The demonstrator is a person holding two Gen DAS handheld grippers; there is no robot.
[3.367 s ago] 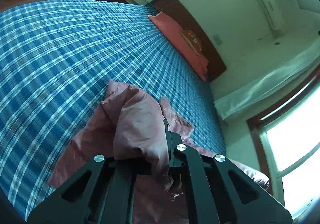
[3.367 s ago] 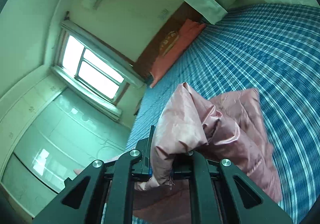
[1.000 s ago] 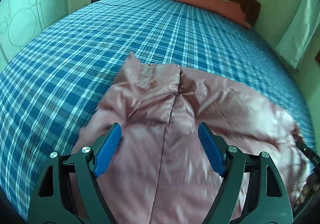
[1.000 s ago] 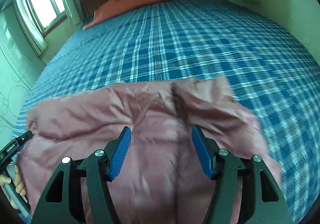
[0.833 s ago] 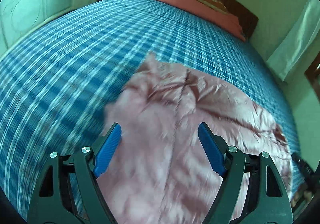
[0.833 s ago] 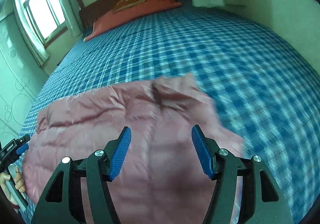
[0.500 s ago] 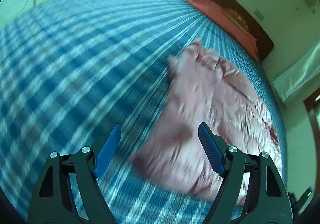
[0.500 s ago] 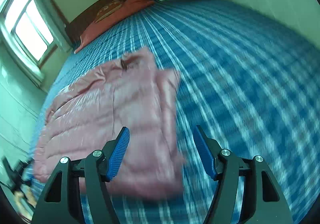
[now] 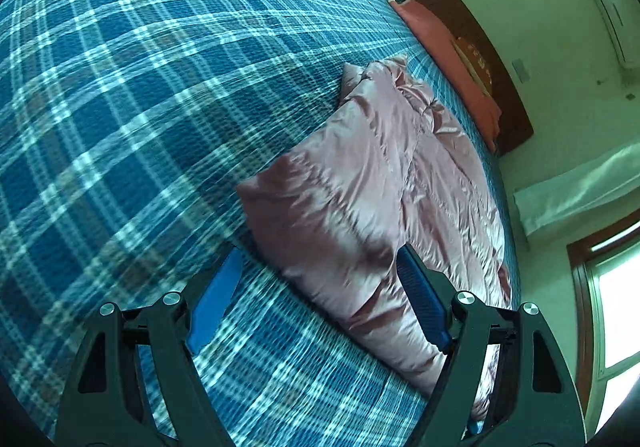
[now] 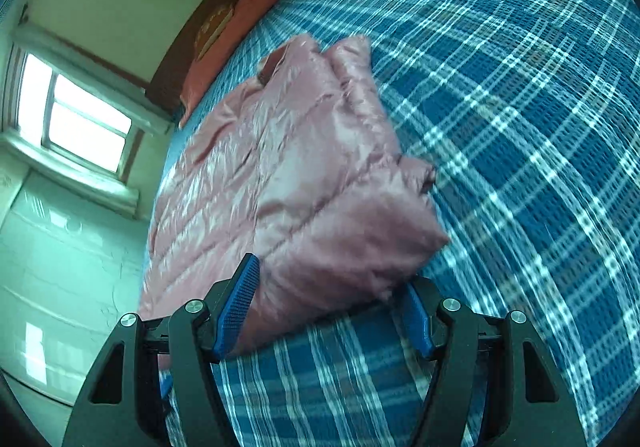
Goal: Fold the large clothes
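A pink quilted jacket lies spread on a blue plaid bed. Left claw and right claw both gape apart, gripping nothing.

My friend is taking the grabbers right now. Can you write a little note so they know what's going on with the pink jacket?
Left gripper: open, holding nothing, aimed at the jacket's near left corner.
Right gripper: open, holding nothing, at the jacket's near right corner.
Pink puffy jacket: lying spread out on the blue plaid bed, collar end toward the orange pillow at the headboard.
Done: jacket laid out fairly flat, a bit wrinkled.
Left: no fold shows yet. Probably grab the sides or corners, fold them in, then fold it into a smaller stack.
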